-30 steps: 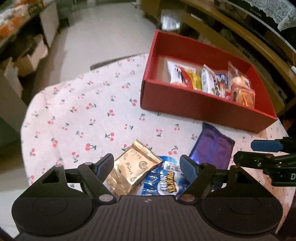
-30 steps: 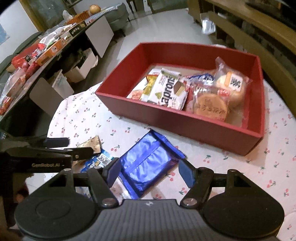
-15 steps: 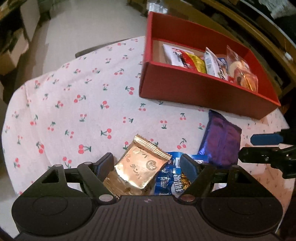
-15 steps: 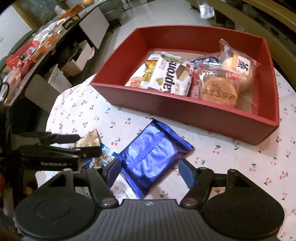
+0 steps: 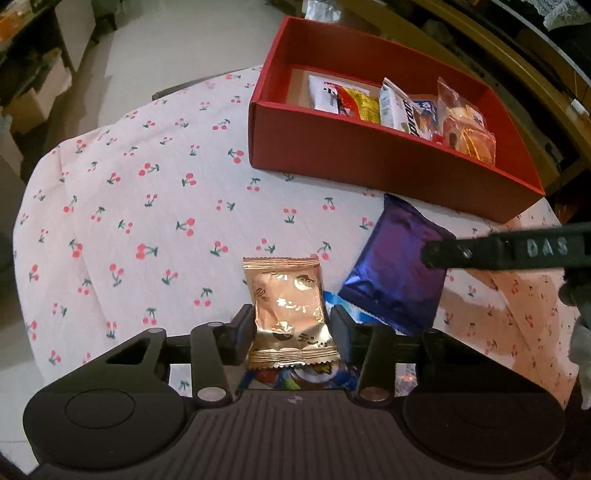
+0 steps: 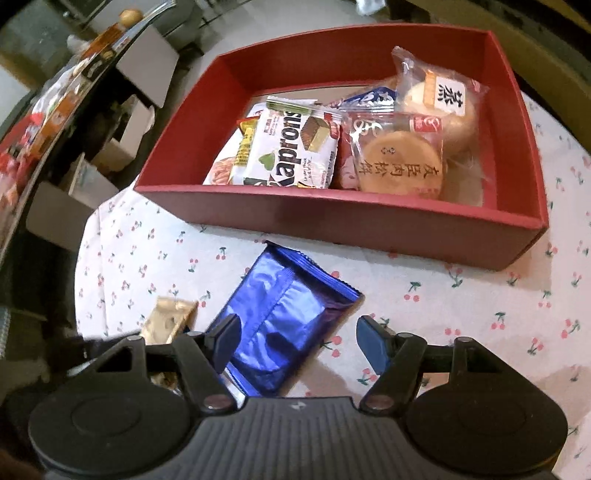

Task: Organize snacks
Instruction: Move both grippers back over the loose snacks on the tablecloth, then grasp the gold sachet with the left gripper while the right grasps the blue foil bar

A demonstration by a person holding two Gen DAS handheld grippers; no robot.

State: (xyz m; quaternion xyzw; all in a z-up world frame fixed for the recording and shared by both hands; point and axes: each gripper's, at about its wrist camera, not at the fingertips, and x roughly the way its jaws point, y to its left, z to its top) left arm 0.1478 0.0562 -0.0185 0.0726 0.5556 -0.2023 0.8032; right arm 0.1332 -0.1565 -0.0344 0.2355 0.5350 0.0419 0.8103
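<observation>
While earlier agape, left gripper point(image 5: 291, 326) fingers close around gold packet point(image 5: 290, 314).

Looks like a lived-in home, probably a living or dining room: round worktop point(image 5: 110, 206) draped in a pale cherry-print cloth, pale tiled floor point(image 5: 159, 48) beyond it, curved wooden furniture rail point(image 5: 491, 55) with a scrap of lace trim point(image 5: 565, 14) at the far edge. Along one side, a dark side table point(image 6: 85, 85) crowded with packaged food, with open cardboard boxes point(image 6: 122, 147) stacked beneath. On the cloth, a red cardboard box point(image 6: 332, 218) of mixed packaged snacks, household clutter rather than shop display.
</observation>
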